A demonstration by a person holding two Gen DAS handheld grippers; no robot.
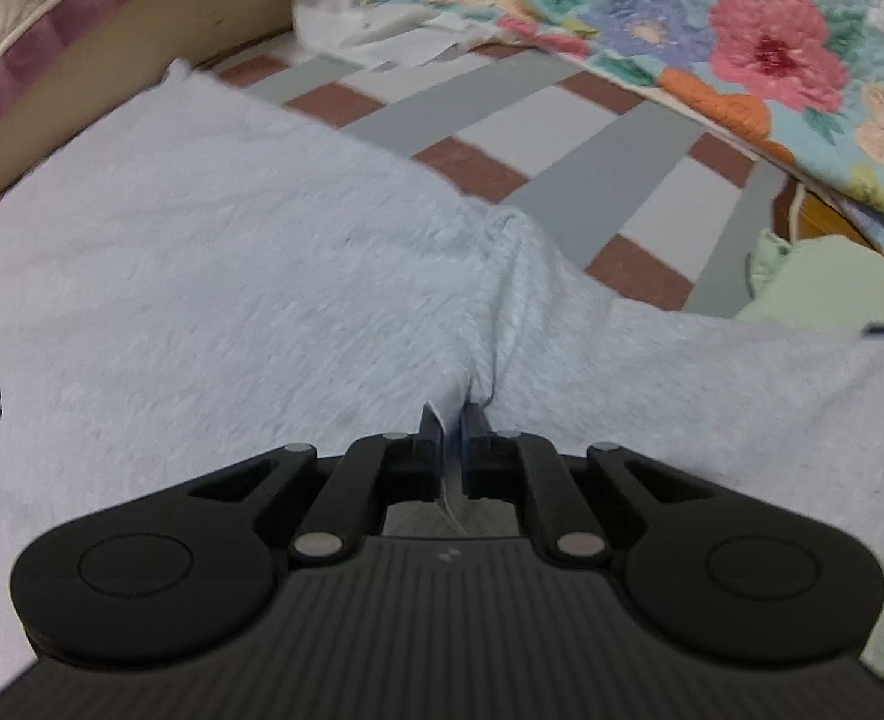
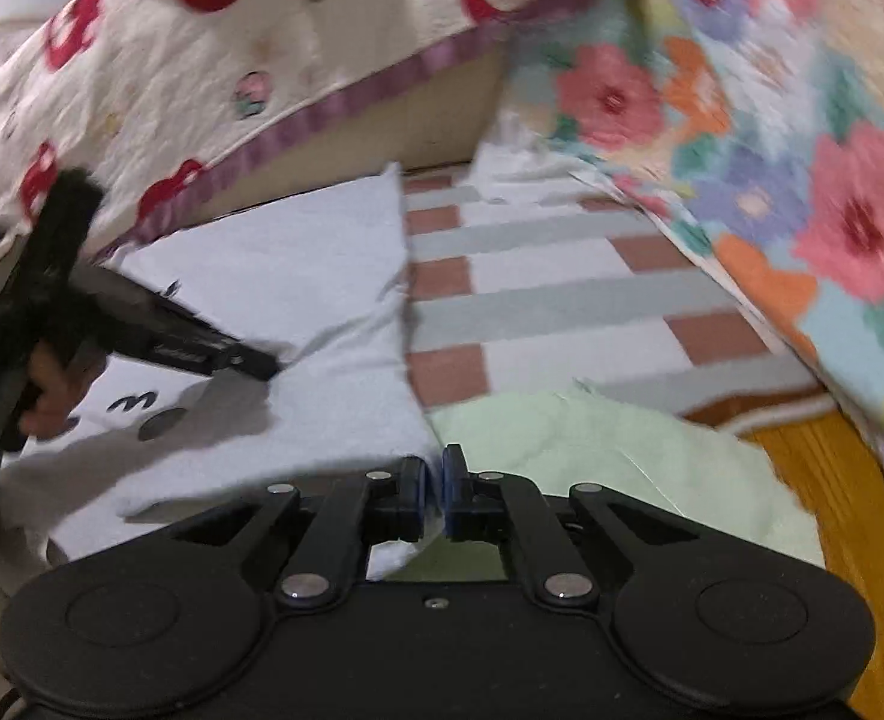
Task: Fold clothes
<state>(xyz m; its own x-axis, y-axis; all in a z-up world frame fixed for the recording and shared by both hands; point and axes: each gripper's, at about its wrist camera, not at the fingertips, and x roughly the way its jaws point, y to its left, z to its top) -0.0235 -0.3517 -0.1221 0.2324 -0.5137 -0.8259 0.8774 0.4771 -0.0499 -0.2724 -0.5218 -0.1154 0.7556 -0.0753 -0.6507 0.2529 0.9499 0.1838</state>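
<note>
A pale blue fleece garment (image 1: 214, 276) with black paw prints lies spread on the checked bed sheet (image 1: 502, 114). My left gripper (image 1: 455, 414) is shut on a pinched ridge of its near edge. In the right wrist view the same garment (image 2: 298, 276) lies left of centre, and my right gripper (image 2: 435, 461) is shut on its near right corner. The left gripper (image 2: 262, 363) shows there too, held in a hand and pinching the cloth further left.
A light green garment (image 2: 592, 444) lies to the right of the blue one, also in the left wrist view (image 1: 826, 282). A floral quilt (image 1: 742, 42) is heaped at the back right. A cream bedcover with red flowers (image 2: 202, 78) drapes at the left. An orange wooden floor (image 2: 826, 480) shows at right.
</note>
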